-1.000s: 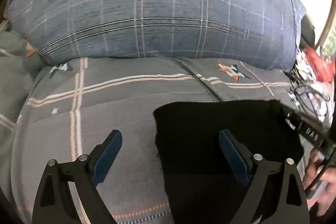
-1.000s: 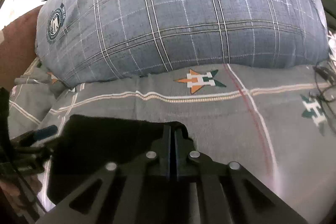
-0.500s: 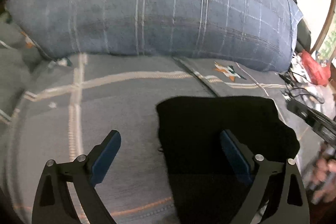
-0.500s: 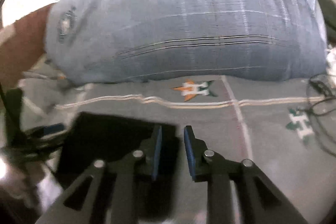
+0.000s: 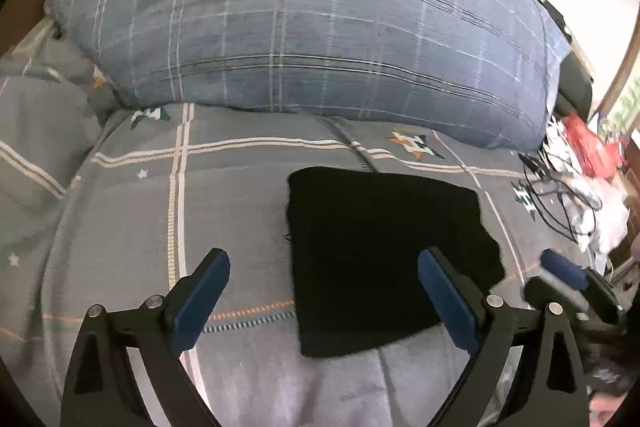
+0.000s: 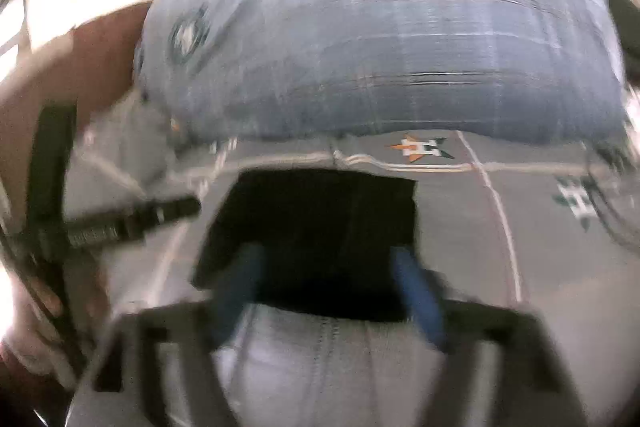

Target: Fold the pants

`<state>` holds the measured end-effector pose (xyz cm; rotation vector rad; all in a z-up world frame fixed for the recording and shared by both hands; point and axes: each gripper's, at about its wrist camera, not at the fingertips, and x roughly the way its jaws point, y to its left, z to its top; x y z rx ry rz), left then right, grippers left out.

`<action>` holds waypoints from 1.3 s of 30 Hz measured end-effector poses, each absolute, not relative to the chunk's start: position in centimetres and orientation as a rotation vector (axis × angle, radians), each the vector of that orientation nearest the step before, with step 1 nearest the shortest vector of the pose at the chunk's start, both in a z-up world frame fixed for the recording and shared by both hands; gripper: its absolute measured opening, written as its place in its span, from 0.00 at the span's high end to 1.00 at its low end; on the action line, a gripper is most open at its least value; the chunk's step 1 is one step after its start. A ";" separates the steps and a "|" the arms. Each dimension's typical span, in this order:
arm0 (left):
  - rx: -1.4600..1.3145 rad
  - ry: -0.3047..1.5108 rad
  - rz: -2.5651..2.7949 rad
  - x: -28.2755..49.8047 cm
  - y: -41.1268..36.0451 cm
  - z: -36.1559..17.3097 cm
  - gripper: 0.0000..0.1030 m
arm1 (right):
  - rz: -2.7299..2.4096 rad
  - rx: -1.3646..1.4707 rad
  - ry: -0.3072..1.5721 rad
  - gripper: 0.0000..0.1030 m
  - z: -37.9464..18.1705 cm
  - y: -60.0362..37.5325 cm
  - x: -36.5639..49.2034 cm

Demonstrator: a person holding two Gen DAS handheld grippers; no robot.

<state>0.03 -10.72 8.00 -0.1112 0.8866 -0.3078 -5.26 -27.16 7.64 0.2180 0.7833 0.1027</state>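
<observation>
**Folded black pants flat on the bed, both grippers open and empty**

Black pants (image 5: 384, 251), folded into a compact, roughly square pad, lying flat on the grey bedspread (image 5: 240, 211) just in front of the pillow. Matte, dark fabric, no folds or seams readable; right edge slightly ragged, left edge straight. Seen again in the blurred right wrist view as a dark rectangle (image 6: 316, 227) on the same spread.

Left gripper (image 5: 324, 291) spread wide above the near part of the pants, blue pads well apart, holding nothing; its right finger over the cloth, its left finger over bare bedspread. Right gripper (image 6: 332, 287) also open and empty, fingers smeared by motion blur, hovering over the near edge of the pants; visible too at the right edge of the left wrist view (image 5: 572, 287).

Behind the pants, a large plump blue plaid pillow (image 5: 320, 27) with a round crest printed near its top left corner. Bedspread marked with cream stripes and small star emblems (image 5: 416, 145). At the right side of the bed, tangled black cables (image 5: 560, 195) and a heap of white and red clutter (image 5: 592, 163), contents not distinguishable.
</observation>
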 end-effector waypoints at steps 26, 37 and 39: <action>-0.235 0.942 -0.388 5.8 -8.7 1.8 0.04 | 0.103 0.338 0.941 0.21 -0.2 -31.7 2.0; -0.263 0.963 -0.369 6.7 -9.0 0.5 0.04 | 0.150 0.332 0.969 0.19 -1.0 -30.4 2.5; -0.264 0.967 -0.369 6.6 -9.2 0.3 0.04 | 0.153 0.357 0.975 0.18 -1.2 -30.5 2.7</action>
